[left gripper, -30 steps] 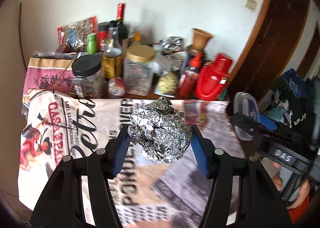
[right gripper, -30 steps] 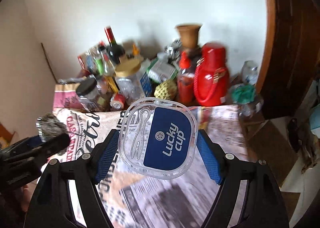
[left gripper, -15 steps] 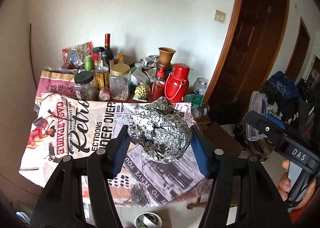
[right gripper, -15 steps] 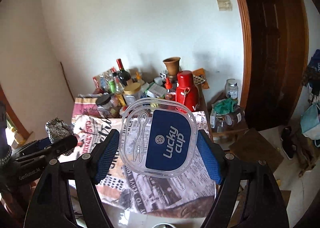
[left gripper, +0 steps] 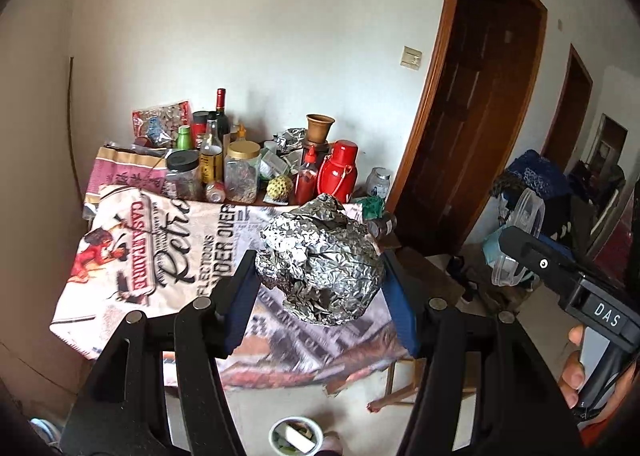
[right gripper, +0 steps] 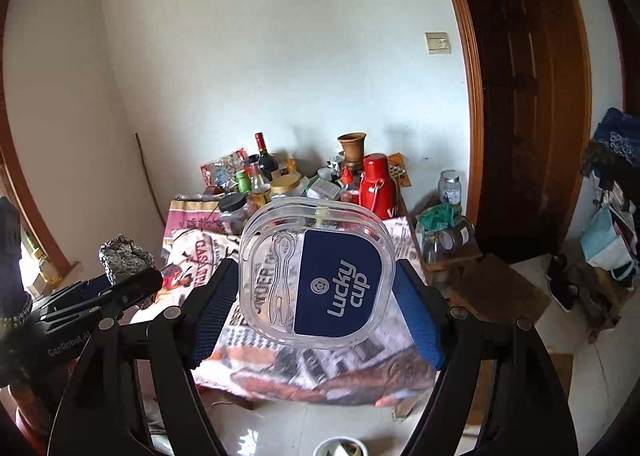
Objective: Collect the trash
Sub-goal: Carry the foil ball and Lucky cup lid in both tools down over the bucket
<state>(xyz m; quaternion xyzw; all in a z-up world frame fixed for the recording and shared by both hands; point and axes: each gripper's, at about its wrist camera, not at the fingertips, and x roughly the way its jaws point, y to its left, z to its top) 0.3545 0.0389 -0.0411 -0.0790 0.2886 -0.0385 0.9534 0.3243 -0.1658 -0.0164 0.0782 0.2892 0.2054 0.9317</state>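
- The left tongs (left gripper: 320, 296) pinch a crumpled foil ball (left gripper: 320, 268) between their blue pads, held in the air in front of the table (left gripper: 120, 240).
- The right tongs (right gripper: 316, 304) pinch a clear plastic lid (right gripper: 316, 272) with a blue label by its two side edges, also off the table.
- Both loads hang above the tiled floor, near the table's front edge; a small white tub (left gripper: 296, 436) with scraps in it sits on the floor below, at the bottom of both views.
- The step in hand looks like carrying both pieces to a bin; no bin shows for certain, and the tub may or may not be the target.
- To do it well, keep the squeeze steady: foil gives under pressure and can slip if the pads ease off.
- The lid is smooth and gripped only on its rim, so it should be kept from tilting and jerks avoided, or it could pop out.
- Keep the two tongs apart so the loads do not knock together.
- Bring each piece low over the container before letting go, one at a time.
- Bottles (left gripper: 220, 124), jars (left gripper: 240, 172) and a red flask (left gripper: 340, 172) crowd the back of the table; stay clear of them.
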